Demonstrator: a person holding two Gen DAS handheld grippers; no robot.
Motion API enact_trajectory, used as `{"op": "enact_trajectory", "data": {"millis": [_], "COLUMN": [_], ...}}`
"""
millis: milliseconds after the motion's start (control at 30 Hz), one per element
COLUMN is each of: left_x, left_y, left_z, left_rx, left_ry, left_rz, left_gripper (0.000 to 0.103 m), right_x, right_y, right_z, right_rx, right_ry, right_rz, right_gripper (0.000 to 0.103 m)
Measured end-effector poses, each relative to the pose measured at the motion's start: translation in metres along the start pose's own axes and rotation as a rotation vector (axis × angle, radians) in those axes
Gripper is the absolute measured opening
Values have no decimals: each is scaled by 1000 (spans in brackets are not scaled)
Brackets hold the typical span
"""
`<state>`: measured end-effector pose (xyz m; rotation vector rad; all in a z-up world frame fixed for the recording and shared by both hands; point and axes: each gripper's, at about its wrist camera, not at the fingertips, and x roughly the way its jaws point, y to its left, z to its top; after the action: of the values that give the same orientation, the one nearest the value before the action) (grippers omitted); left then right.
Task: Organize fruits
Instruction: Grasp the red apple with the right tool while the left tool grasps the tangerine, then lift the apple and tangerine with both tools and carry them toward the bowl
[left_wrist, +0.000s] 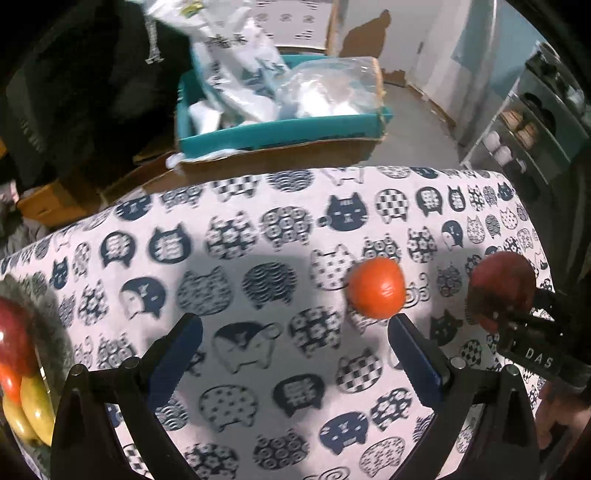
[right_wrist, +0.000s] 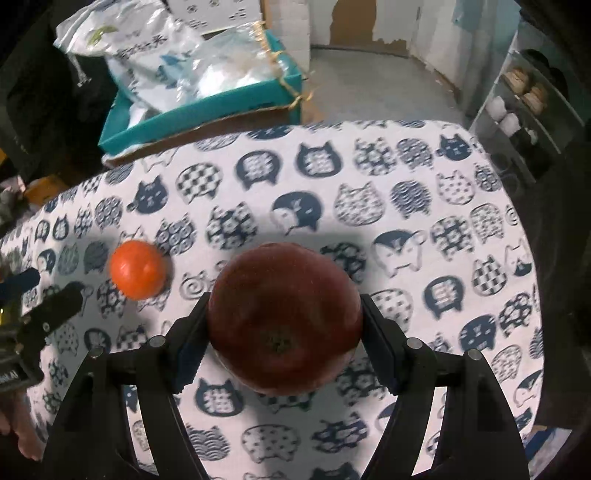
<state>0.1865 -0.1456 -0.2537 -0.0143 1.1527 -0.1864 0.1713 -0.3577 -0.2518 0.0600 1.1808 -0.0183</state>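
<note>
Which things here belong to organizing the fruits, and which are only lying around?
For the job: dark red apple clamped in the right gripper; orange fruit on the cat-print cloth; fruits at the left edge; empty, open left gripper.

Lying about: teal box with plastic bags; shelf of jars.

Bench draped in white cloth printed with navy cat heads (right_wrist: 406, 177). Behind it, a teal-lined cardboard box (left_wrist: 280, 133) holding white plastic bags (right_wrist: 147, 48). Grey concrete floor (right_wrist: 369, 85), white walls with patchy peeling base (right_wrist: 428, 26), metal wire shelf rack (left_wrist: 524, 133) at right.
</note>
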Motion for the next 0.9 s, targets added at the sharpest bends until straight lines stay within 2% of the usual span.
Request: {"op": "enact_trajectory", "data": {"millis": [233,400,467,533,600,667,733,900], "left_x": [13,27,34,39,42,41,38,29], "left_y": [-25,-33,-34,-34,-33,-32,-33,-38], "left_z": [13,17,17,17,16,15,14,13], "left_rx": [13,-16,-24,-31,-37,-39,-35,5], "left_ry": [16,43,68,88,100,100,95,64], "left_rz": [-45,-59,-63,-72,-86,-113,-146,-113], "left_gripper": [101,99,90,75,72,65,45,42], "right_x": [-5,-6,-5,-4,-3,-2,-2,-5], "right_y": [-15,-20,-22,-21,-20,-18,-16,-12], "right_z": [3,3,3,3,3,3,3,3], "right_rx": [50,78,92,95,94,88,83,77], "right_ry": [-13,-18,-18,-16,-13,-13,-13,-18], "right_rz": [1,3,7,10,14,16,17,16], "right_gripper": [75,75,75,75,75,75,75,75]}}
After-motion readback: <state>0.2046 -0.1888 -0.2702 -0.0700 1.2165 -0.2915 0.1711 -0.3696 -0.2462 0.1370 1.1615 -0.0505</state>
